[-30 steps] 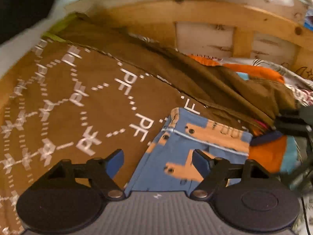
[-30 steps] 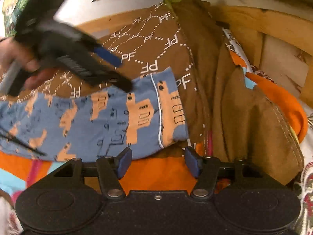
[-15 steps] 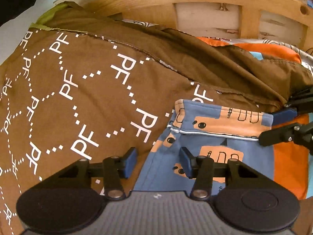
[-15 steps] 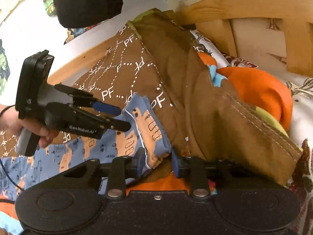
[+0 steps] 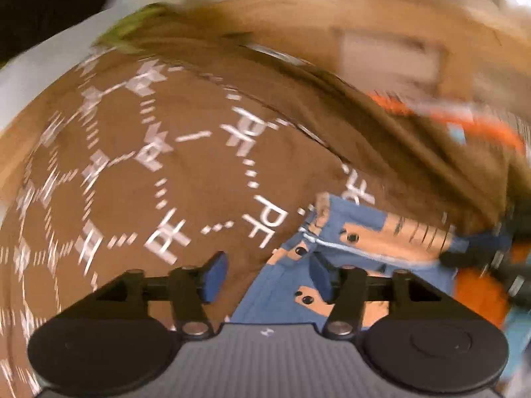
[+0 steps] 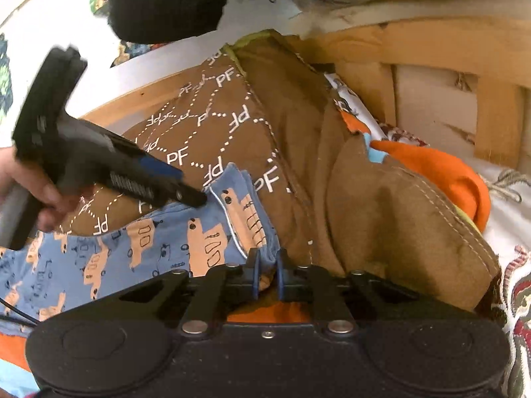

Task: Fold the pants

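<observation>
The pants (image 6: 139, 248) are blue with orange vehicle prints and lie on a brown blanket (image 6: 205, 122) printed with white "PF" letters. My right gripper (image 6: 266, 277) is shut on the near corner of the pants' end. In the left wrist view the pants (image 5: 365, 252) lie at the lower right. My left gripper (image 5: 268, 277) is open, with its jaws either side of the pants' far edge. It also shows in the right wrist view (image 6: 186, 192), tips at the far corner. The left wrist view is motion-blurred.
A wooden bed frame (image 6: 431, 53) runs behind the blanket. An orange pillow or cloth (image 6: 441, 169) lies at the right, under the folded brown blanket edge (image 6: 398, 219). Patterned white bedding (image 6: 517, 292) is at the far right. A dark object (image 6: 166, 0) is at the top.
My right gripper has closed on the pants' near corner. My left gripper has opened wider and shifted, with the camera now blurred by motion.
</observation>
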A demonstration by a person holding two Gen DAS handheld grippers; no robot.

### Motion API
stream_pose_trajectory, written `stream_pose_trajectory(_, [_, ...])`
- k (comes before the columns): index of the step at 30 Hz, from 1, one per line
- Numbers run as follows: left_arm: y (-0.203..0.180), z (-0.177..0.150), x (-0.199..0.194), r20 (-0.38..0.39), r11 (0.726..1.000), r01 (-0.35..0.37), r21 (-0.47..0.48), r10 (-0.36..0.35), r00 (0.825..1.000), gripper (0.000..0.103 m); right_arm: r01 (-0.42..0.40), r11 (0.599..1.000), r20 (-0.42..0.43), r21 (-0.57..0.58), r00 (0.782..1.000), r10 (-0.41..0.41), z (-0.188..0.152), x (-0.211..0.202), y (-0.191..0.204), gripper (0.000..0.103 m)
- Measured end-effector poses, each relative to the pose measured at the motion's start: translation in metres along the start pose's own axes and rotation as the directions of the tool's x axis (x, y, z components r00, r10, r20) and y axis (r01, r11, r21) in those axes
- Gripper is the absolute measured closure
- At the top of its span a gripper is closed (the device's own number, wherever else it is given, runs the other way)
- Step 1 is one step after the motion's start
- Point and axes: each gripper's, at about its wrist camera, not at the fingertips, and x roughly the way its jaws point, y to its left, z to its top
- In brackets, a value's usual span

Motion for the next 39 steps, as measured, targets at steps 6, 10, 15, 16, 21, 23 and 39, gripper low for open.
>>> stream_pose_trajectory(6, [0.011,0.012,-0.016,-0.043,0.920,0.181,-0.347,-0.209,0.977,0.027,0.033,0.993,0.026,-0.117,0.999,-0.031,-0.003,-0.003,0.016,0.092])
stream_pose_trajectory(10, [0.005,0.033,0.007,-0.077,0.858,0.222,-0.462,-0.288,0.954,0.027,0.072,0.966,0.051,-0.247,0.997,-0.061,-0.009,-0.005,0.031,0.092])
stream_pose_trajectory(15, [-0.005,0.050,0.027,-0.168,0.836,0.148,-0.528,-0.273,0.947,0.027,0.111,0.904,0.089,-0.413,0.993,-0.081,-0.017,-0.008,0.050,0.092])
stream_pose_trajectory(16, [-0.009,0.050,0.030,-0.184,0.842,0.135,-0.522,-0.266,0.946,0.027,0.115,0.889,0.093,-0.444,0.992,-0.082,-0.019,-0.008,0.053,0.092])
stream_pose_trajectory(21, [-0.017,0.036,0.033,-0.260,0.885,0.043,-0.464,-0.183,0.948,0.054,0.112,0.850,0.102,-0.515,0.992,-0.069,-0.026,-0.010,0.061,0.092])
stream_pose_trajectory(23, [-0.012,0.030,0.031,-0.248,0.876,0.039,-0.480,-0.178,0.952,0.064,0.111,0.850,0.102,-0.515,0.993,-0.067,-0.026,-0.011,0.061,0.093])
stream_pose_trajectory(39, [0.043,-0.023,-0.023,-0.041,0.803,0.235,-0.548,-0.306,0.951,0.091,0.030,0.880,0.107,-0.473,0.994,0.024,-0.022,-0.005,0.055,0.079])
